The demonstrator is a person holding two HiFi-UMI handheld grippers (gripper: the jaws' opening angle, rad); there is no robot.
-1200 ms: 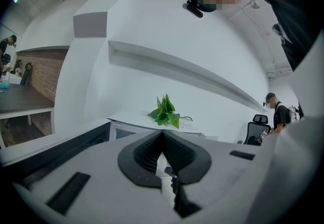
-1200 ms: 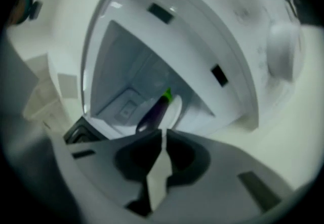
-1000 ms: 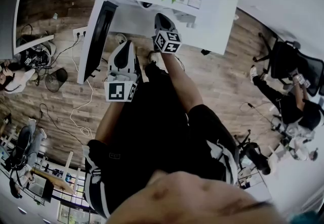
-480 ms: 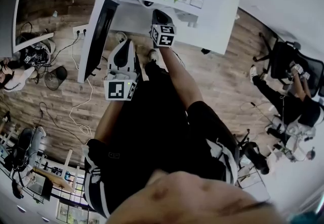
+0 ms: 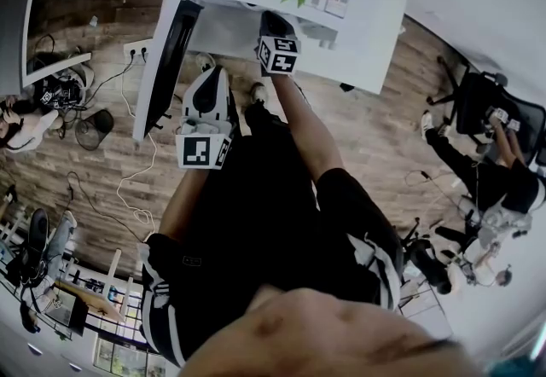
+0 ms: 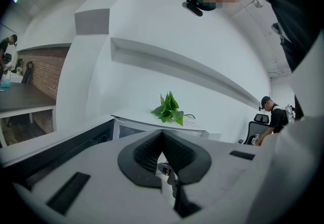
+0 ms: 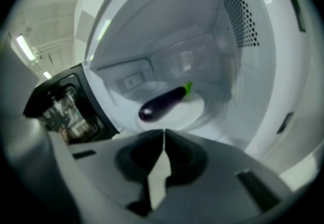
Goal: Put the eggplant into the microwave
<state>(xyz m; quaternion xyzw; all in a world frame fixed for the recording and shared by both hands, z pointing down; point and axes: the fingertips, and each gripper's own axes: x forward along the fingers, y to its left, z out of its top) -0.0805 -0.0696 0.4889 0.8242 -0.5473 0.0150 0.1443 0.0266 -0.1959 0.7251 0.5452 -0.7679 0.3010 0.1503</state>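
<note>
Eggplant [image 7: 164, 102]: one, purple with a green stem end, lay on the round white plate [image 7: 196, 112] inside the microwave [image 7: 243, 25], whose dark door [image 7: 63, 109] stood open at the left. Right gripper [image 7: 163, 134]: jaws pressed together on nothing, pointed into the cavity, near the eggplant but apart from it. Left gripper [image 6: 162, 134]: jaws likewise together and empty, held outside the microwave, a green plant [image 6: 169, 109] beyond it.
</note>
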